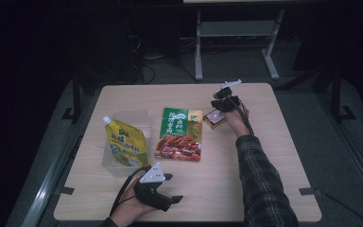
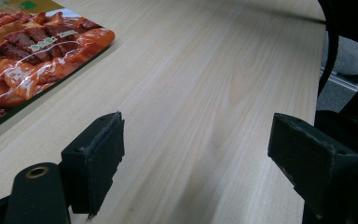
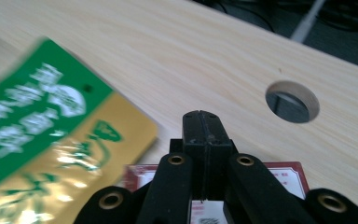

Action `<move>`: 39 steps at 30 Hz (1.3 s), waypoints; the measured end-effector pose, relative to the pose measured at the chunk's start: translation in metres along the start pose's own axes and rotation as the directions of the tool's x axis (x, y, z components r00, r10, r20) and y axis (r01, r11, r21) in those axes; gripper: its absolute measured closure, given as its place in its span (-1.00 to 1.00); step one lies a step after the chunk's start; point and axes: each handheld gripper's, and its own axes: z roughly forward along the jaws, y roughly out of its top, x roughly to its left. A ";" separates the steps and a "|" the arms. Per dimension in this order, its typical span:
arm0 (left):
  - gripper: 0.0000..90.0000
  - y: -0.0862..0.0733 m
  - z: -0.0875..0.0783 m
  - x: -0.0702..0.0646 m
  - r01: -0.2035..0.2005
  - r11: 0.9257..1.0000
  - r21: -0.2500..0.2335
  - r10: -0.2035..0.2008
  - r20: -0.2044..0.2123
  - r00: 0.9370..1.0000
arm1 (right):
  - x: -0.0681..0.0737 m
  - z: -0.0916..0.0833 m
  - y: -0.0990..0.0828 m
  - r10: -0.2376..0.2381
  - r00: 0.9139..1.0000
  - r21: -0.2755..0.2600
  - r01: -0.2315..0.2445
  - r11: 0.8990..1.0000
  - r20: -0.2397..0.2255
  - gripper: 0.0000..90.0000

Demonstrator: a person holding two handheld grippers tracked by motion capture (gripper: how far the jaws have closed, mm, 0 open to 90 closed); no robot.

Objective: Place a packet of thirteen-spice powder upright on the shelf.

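My right gripper (image 1: 221,105) (image 3: 200,116) is shut at the table's far right of centre, its pads pressed flat together with nothing showing between them. Just beneath and behind its jaws lies a small red-edged box (image 1: 214,119) (image 3: 289,175). Left of the box lies a flat green-and-gold snack packet with a meat picture (image 1: 179,135) (image 3: 42,135) (image 2: 23,51). My left gripper (image 1: 174,187) (image 2: 198,130) rests near the front edge, open wide over bare wood, to the near right of the packet's corner.
A yellow-green spouted pouch (image 1: 125,144) leans in a clear plastic container (image 1: 137,116) at the left. A round hole (image 3: 291,100) is cut in the wooden table (image 1: 264,142) beyond the right gripper. Dark floor, cables and a metal stand lie behind the far edge.
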 end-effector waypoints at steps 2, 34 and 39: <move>-0.60 0.000 -0.001 0.001 0.003 1.000 -0.001 -0.003 -0.003 1.000 | -0.001 0.010 -0.001 0.002 1.000 0.020 -0.002 1.000 0.008 1.00; -0.59 0.002 0.001 0.000 -0.003 1.000 -0.001 0.003 0.011 1.000 | -0.001 -0.023 -0.053 -0.057 0.998 0.087 0.057 0.995 0.002 1.00; -0.59 0.002 0.002 -0.003 -0.001 1.000 -0.002 0.001 0.018 1.000 | 0.002 -0.042 -0.067 -0.048 0.999 0.089 0.049 0.995 -0.010 1.00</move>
